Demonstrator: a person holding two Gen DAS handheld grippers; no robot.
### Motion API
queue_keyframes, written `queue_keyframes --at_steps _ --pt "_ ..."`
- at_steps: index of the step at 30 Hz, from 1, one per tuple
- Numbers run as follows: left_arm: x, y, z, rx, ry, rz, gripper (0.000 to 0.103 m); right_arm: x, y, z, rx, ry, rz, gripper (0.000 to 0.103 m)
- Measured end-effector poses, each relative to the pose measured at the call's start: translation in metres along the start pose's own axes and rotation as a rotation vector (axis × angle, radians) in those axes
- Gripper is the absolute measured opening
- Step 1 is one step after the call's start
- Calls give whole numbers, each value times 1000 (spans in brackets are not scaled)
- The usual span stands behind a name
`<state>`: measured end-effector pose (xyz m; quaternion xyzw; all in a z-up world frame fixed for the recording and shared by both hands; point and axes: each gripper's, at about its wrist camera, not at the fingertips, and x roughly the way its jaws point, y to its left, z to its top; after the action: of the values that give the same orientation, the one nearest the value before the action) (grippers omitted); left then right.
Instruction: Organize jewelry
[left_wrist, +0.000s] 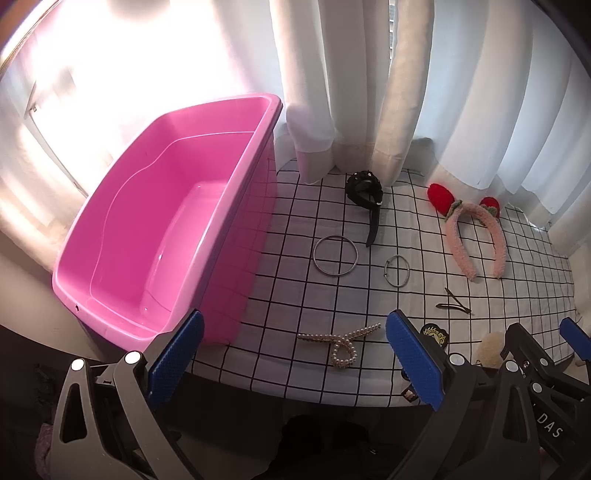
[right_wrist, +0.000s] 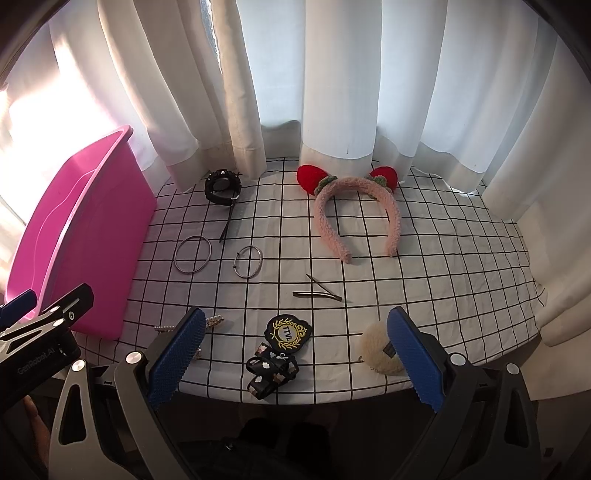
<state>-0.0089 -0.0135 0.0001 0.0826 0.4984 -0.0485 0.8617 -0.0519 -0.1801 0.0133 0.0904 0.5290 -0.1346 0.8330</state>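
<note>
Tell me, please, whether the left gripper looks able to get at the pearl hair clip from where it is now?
Probably yes. The left gripper is open, and the pearl hair clip lies flat on the checked cloth just ahead between its fingers, with nothing on top of it.

Domestic room, window side: white curtains (right_wrist: 332, 92) hanging behind a table with grid-checked cloth (right_wrist: 424, 266); pink plastic tub (left_wrist: 166, 229) at the cloth's left.

Glossy pink plastic tub (left_wrist: 155, 229), shiny metal bangles (left_wrist: 335, 255), fuzzy pink headband (right_wrist: 354, 214).
</note>
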Motion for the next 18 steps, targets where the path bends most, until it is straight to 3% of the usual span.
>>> queue_keyframes --at_steps 1,18 --pt "4 20 0 2 -1 -12 97 0 0 0 0 0 1 94" --pt "4 17 0 2 1 -12 97 0 -2 0 4 5 11 94"
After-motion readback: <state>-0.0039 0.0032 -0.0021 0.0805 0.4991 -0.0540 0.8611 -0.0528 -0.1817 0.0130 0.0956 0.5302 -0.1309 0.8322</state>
